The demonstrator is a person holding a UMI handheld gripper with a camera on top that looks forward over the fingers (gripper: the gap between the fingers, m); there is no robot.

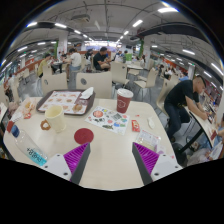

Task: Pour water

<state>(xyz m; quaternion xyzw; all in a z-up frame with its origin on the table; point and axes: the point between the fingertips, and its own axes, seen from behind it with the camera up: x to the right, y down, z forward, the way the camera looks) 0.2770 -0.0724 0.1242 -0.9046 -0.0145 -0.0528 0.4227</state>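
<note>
Tongs level above table, fingers spread wide apart, nothing between pads.

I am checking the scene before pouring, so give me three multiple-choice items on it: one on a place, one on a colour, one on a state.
1. Where does the red cup stand?
A. Between the jaws
B. On the white table, well beyond the jaws
C. On the tray

2. What colour is the round disc just ahead of the fingers?
A. Green
B. Blue
C. Red

3. How do the jaws of the gripper stand?
A. Open, with nothing between them
B. Shut on the red cup
C. Shut on the disc

Answers:
1 B: the cup sits on the table's far part, beside the tray and not on it.
2 C: the disc is plainly red.
3 A: bare table shows in the wide gap between the two pads.
</note>
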